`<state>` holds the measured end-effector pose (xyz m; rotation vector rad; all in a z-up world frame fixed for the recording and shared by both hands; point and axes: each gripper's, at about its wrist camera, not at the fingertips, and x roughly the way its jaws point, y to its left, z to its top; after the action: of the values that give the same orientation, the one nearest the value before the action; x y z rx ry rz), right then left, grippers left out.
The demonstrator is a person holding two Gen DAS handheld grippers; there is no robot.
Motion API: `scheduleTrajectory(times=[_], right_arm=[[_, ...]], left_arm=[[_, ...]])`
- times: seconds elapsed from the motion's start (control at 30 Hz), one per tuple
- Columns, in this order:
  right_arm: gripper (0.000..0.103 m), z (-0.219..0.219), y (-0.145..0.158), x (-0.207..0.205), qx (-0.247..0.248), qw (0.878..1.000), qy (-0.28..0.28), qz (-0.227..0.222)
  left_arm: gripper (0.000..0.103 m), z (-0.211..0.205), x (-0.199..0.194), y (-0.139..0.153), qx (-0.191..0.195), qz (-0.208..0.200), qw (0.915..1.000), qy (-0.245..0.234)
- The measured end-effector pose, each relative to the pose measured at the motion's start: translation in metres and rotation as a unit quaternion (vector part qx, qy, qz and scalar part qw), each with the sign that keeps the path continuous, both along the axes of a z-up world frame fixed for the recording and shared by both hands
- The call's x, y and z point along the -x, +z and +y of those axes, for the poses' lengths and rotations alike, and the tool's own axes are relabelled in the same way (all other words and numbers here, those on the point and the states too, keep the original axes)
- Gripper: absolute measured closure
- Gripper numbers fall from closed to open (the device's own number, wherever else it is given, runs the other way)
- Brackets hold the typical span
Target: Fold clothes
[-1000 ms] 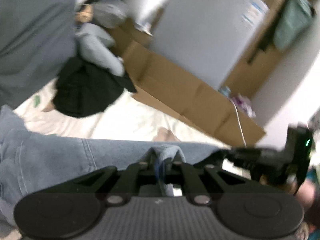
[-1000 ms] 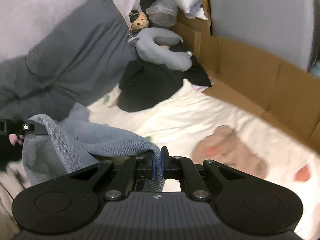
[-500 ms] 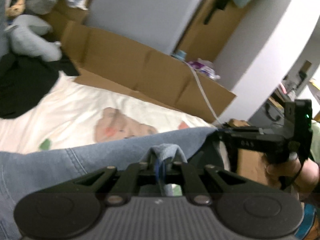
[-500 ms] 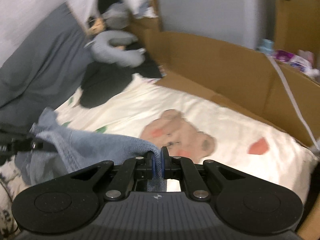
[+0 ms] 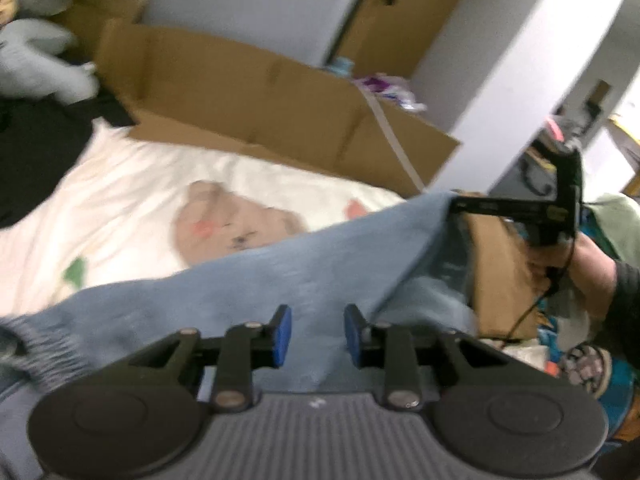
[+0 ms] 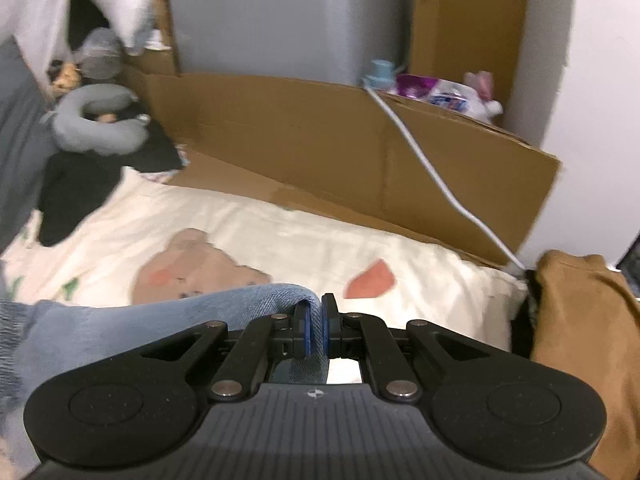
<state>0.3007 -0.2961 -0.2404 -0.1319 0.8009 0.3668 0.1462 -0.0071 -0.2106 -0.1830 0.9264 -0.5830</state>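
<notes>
Jeans (image 6: 256,300) pinched in right hand-held gripper (image 6: 314,332); left hand-held gripper (image 5: 314,334) agape.

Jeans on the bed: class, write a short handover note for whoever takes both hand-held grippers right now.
Left hand-held gripper: open, pads apart, the blue jeans lying just ahead of them, not pinched.
Right hand-held gripper: shut on the jeans' edge, seen from the left view holding a corner up in the air.
Jeans: stretched between the two, hanging over the cream bear-print sheet; the cardboard box stands behind.
Done: garment picked up and spread.
Left: no fold is visible yet. Probably re-grip with the left, lay the jeans flat on the sheet, then fold.
</notes>
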Motion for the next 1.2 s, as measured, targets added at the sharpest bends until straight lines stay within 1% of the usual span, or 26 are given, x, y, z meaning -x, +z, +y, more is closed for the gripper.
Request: scheduleTrajectory(times=[0.07,0.13,0.2,0.27,0.3,0.37,0.43,0.57,0.7,0.8,0.93,1.03,1.13,1.2], right_arm=[[0.097,0.0,-0.008,-0.004,0.016,1.0,-0.015,0.008],[0.094,0.002,-0.015,-0.006,0.035,0.999,-0.024,0.022],[0.083,0.004,-0.022,-0.009,0.054,0.997,-0.032,0.036],[0.073,0.004,-0.019,-0.007,0.066,0.997,-0.032,0.037],[0.07,0.004,-0.018,-0.006,0.072,0.996,-0.034,0.038],[0.067,0.002,-0.011,-0.004,0.082,0.995,-0.042,0.038],[0.067,0.005,-0.005,-0.001,0.089,0.995,-0.036,0.037],[0.066,0.023,0.012,0.004,0.099,0.995,-0.008,0.032],[0.062,0.054,0.025,0.011,0.094,0.994,0.034,0.033],[0.057,0.08,0.016,0.027,0.09,0.992,0.067,0.05],[0.057,0.114,0.003,0.048,0.083,0.988,0.11,0.073],[0.057,0.14,-0.006,0.063,0.079,0.983,0.142,0.09],[0.057,0.166,-0.015,0.079,0.074,0.976,0.174,0.106],[0.056,0.183,-0.021,0.09,0.07,0.971,0.196,0.117]], left_arm=[[0.072,0.019,0.001,-0.001,-0.007,0.003,0.9997,0.022],[0.07,0.039,0.005,-0.003,-0.027,0.005,0.9987,0.044],[0.069,0.06,0.01,-0.005,-0.05,0.008,0.9964,0.068],[0.069,0.086,0.015,-0.011,-0.074,0.018,0.9924,0.097],[0.069,0.098,0.018,-0.014,-0.085,0.022,0.9901,0.11],[0.069,0.124,0.023,-0.019,-0.109,0.031,0.9838,0.139],[0.069,0.145,0.028,-0.023,-0.129,0.038,0.9772,0.164],[0.067,0.183,0.039,-0.032,-0.158,0.053,0.9643,0.206],[0.066,0.207,0.047,-0.044,-0.183,0.073,0.9542,0.225],[0.066,0.221,0.051,-0.055,-0.191,0.085,0.95,0.232],[0.066,0.235,0.058,-0.065,-0.195,0.099,0.9455,0.241],[0.062,0.245,0.061,-0.075,-0.198,0.112,0.9413,0.249],[0.062,0.254,0.062,-0.087,-0.198,0.131,0.9366,0.258],[0.062,0.256,0.063,-0.091,-0.201,0.133,0.9367,0.254]])
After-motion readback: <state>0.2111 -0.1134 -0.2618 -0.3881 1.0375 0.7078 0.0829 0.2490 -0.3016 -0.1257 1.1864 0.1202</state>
